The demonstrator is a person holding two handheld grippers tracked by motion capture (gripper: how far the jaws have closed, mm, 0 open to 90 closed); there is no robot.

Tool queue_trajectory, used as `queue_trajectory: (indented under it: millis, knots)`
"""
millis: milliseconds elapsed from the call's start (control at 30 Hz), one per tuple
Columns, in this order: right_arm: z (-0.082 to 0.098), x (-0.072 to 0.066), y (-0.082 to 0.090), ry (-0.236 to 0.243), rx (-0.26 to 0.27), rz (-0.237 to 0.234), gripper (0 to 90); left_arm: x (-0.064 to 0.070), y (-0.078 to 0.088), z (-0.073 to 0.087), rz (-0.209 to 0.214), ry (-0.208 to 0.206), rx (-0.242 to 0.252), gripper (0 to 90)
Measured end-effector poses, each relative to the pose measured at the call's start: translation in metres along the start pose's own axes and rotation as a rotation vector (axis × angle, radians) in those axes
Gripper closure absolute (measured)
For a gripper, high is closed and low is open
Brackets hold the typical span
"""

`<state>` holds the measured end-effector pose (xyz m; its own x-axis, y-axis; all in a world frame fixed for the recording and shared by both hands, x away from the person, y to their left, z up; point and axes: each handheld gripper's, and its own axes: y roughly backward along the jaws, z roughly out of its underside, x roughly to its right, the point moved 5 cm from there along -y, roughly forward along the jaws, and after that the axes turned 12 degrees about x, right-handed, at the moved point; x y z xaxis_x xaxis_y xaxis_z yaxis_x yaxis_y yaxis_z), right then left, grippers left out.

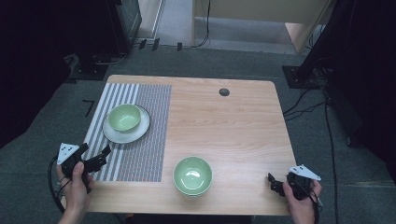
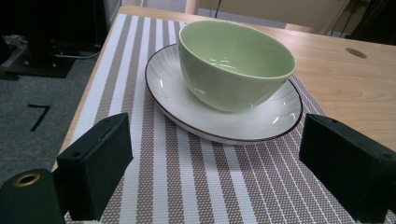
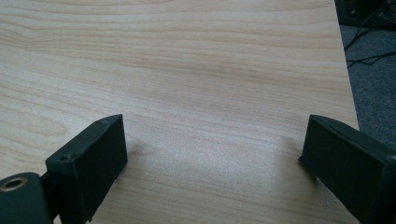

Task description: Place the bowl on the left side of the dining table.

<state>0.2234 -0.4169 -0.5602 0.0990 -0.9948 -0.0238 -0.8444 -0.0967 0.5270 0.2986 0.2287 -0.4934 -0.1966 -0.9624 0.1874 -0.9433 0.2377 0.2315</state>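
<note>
The bowl (image 2: 236,63) nearest the left claw (image 1: 95,160) is pale green and sits upright in the middle of a white plate (image 2: 261,123) with a thin dark rim. In the left gripper view, bowl and plate lie straight ahead of the claw, a little beyond its two black jaws and roughly centred between them, the plate's near edge close to the jaw tips but not touching them. The jaws stand wide apart and hold nothing, so this claw is released. Under it and under the plate lies a striped placemat (image 2: 187,186), brown and white, which runs forward past the plate on the claw's left side.

In the high view the left claw hovers over the near left corner of the placemat (image 1: 140,140), held by a hand (image 1: 74,186) that comes in from the bottom edge. The bowl on its plate (image 1: 124,117) is ahead of it and slightly to its right.

A second green bowl (image 1: 193,175) stands alone on the bare wooden table (image 1: 224,126), well to the right of the left claw and off the placemat, near the table's front edge. It lies between the two claws, nearer the middle.

The right claw (image 1: 276,183) sits at the near right corner of the table, well apart from both bowls, held by the other hand (image 1: 301,203). In the right gripper view its jaws are spread wide with bare wood between and ahead of them; it is released and empty. The table edge and grey floor (image 3: 373,70) lie off to its right.
</note>
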Motion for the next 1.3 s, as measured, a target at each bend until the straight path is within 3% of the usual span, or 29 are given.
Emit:
queue_trajectory:
  millis: [567,900,1300]
  knots:
    - [0.000,0.000,0.000,-0.001,-0.001,0.000,6.3,-0.007,0.017,0.005,-0.001,-0.007,-0.006,8.8]
    - [0.000,0.000,0.000,0.000,0.000,0.000,6.3,-0.022,0.028,0.011,-0.026,-0.011,-0.013,8.8]
    - [0.000,0.000,0.000,0.000,0.000,0.000,6.3,-0.040,0.035,0.028,-0.035,-0.022,-0.066,8.8]
